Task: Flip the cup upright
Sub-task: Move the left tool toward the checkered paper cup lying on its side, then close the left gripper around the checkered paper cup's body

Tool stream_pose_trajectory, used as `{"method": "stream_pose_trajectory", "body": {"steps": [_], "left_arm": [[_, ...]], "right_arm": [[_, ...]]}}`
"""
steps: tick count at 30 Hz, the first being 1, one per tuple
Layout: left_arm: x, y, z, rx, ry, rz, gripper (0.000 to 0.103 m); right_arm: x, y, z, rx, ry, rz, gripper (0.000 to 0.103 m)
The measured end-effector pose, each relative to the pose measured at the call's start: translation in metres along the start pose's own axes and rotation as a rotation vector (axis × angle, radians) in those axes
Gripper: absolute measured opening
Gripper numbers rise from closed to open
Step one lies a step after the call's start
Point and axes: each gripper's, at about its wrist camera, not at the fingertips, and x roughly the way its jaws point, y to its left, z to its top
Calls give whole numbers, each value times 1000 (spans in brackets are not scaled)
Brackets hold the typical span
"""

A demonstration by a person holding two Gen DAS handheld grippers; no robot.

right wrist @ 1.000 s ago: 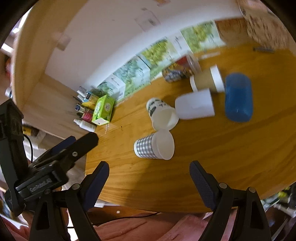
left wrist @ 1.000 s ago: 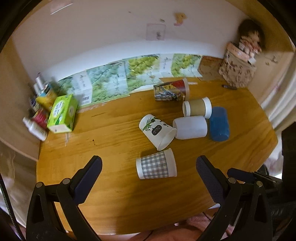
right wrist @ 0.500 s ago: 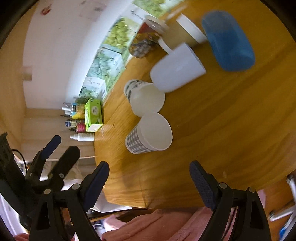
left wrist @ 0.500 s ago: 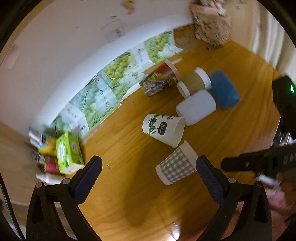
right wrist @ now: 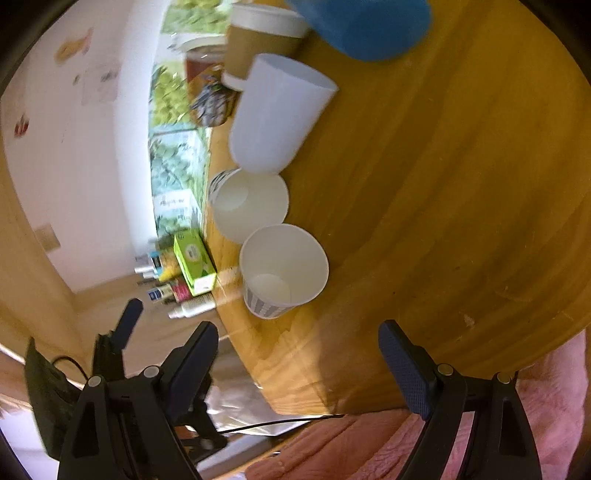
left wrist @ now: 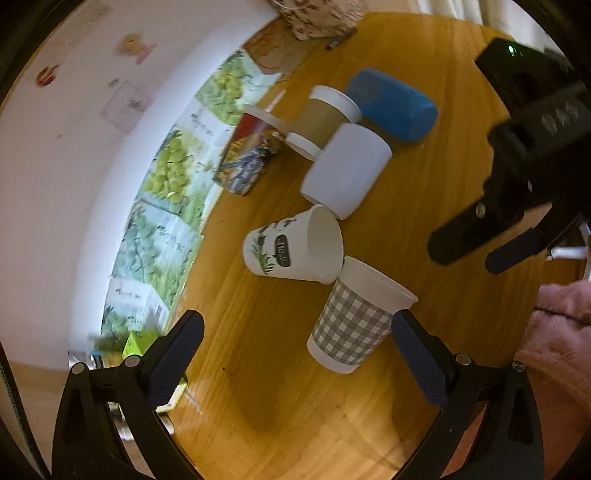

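Several paper cups lie on their sides on the wooden table (left wrist: pixel 280 398). A grey checked cup (left wrist: pixel 356 325) lies nearest, its open mouth facing the right wrist camera (right wrist: pixel 283 269). A white cup with a leaf print (left wrist: pixel 293 245) lies beside it, also in the right wrist view (right wrist: pixel 249 206). Behind them lie a plain white cup (left wrist: pixel 347 171), a brown sleeved cup (left wrist: pixel 325 118) and a blue cup (left wrist: pixel 393 105). My left gripper (left wrist: pixel 295 354) is open, just short of the checked cup. My right gripper (right wrist: pixel 297 362) is open and empty, near the table's edge, and shows in the left wrist view (left wrist: pixel 491 240).
A picture-printed cup (left wrist: pixel 247 155) lies near the wall. Green printed boxes (left wrist: pixel 162 236) line the wall. A green carton (right wrist: pixel 194 260) and small bottles (right wrist: pixel 166 291) stand at the table's left end. A patterned box (left wrist: pixel 317 18) stands at the far corner.
Both grippers have rolled and moved closer to the cups; the checked cup now lies close to the left gripper's right finger. The cups have not moved.
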Motion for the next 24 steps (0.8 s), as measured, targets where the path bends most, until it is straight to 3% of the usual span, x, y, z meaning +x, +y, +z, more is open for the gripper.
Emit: {"method": "stream_pose_trajectory", "body": {"steps": [16,24], "left_arm": [[56,-17,1,148,45,-156,101],[68,-19,5,158,66,-207,89]], "right_arm": [[-2,-22,18,116,-24,12,89],[-8,-20,15,99,-44,-21,89]]}}
